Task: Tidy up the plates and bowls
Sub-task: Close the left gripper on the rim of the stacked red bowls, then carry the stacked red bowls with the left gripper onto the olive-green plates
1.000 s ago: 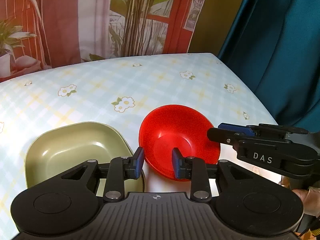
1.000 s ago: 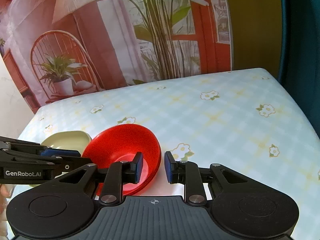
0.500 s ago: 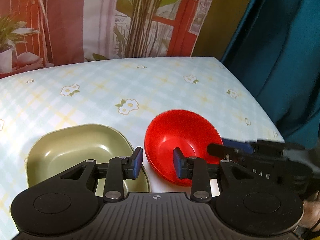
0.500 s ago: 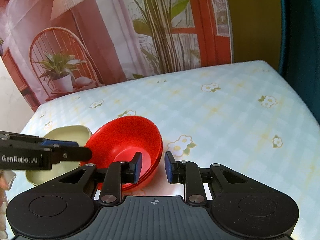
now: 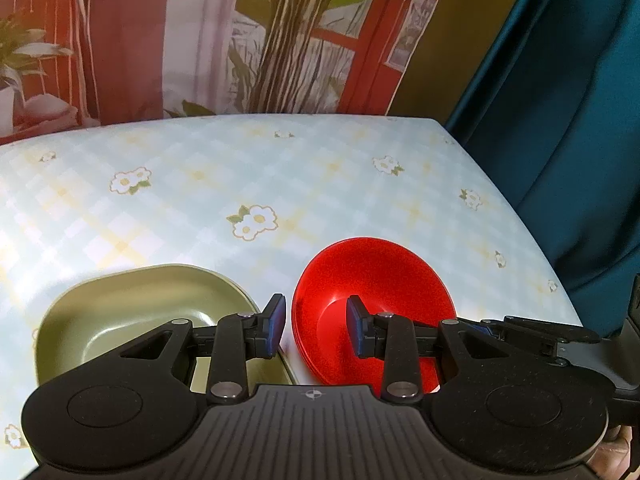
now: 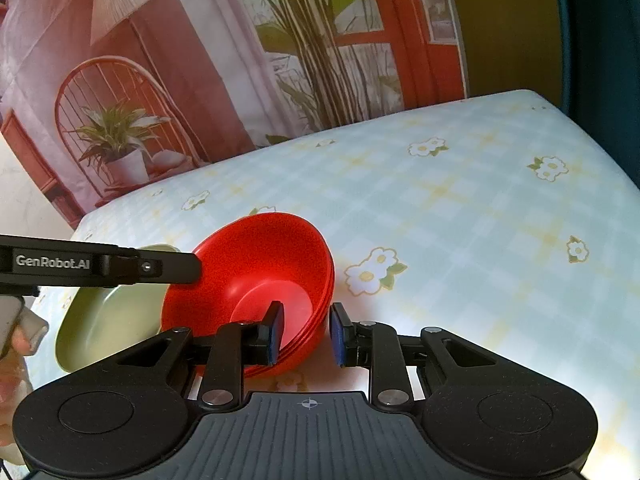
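Observation:
A stack of red bowls [image 5: 372, 280] [image 6: 256, 272] stands on the flowered tablecloth, beside an olive green dish [image 5: 136, 308] [image 6: 108, 320] to its left. My left gripper [image 5: 316, 326] is open; its jaws straddle the red stack's left rim, the left jaw by the green dish. My right gripper [image 6: 306, 334] is open with its jaws on either side of the red stack's right rim, not closed on it. The left gripper's finger also shows in the right wrist view [image 6: 100, 266], touching the bowl's left side.
The table [image 5: 280, 176] has a light blue checked cloth with flowers. Its right edge drops off by a teal curtain [image 5: 560, 80]. A printed backdrop [image 6: 200, 60] hangs behind the far edge.
Both grippers have moved in closer around the red bowl stack, the left from its left side, the right over its right rim. The jaws stay open.

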The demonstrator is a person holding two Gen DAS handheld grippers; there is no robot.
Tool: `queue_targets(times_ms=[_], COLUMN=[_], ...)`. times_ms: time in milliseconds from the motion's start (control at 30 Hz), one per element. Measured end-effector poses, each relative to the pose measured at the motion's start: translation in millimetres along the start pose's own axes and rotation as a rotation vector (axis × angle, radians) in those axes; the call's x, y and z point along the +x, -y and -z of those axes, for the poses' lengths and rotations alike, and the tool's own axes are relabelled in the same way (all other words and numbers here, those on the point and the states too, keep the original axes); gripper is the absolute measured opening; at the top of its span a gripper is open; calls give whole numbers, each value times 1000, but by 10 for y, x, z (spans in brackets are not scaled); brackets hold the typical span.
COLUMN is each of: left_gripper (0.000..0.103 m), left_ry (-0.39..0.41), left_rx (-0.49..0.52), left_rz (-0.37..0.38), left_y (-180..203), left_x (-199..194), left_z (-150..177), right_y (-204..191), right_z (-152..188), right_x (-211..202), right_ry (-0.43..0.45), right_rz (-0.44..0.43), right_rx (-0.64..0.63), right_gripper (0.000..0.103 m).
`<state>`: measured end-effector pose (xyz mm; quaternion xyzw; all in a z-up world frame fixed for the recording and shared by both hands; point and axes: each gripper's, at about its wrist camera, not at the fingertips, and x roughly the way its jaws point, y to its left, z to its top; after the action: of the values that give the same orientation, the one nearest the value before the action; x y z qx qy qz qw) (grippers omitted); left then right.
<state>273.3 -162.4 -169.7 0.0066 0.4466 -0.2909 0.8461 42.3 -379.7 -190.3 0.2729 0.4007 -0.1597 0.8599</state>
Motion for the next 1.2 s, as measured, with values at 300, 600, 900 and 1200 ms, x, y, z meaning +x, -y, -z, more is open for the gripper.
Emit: queue_targets(times_ms=[300,600,900,1200], left_gripper=[35,34,28,15], left_ry=[-24,-48,-42,-39], left_rx=[-8,15,58,44], left_rz=[27,34,-2,-7], left_y=[-38,-19,44,-6], left_x=[124,267,253,252], left_z=[-5,42,61,66], right_y=[25,20,18,25], right_z=[-2,1,6,29], right_x=[33,37,43,8], right_ry=[0,1,0,-5], right_rz=[-9,-5,-2,1], right_rx=[13,20,28,68], right_gripper=[22,22,23,24])
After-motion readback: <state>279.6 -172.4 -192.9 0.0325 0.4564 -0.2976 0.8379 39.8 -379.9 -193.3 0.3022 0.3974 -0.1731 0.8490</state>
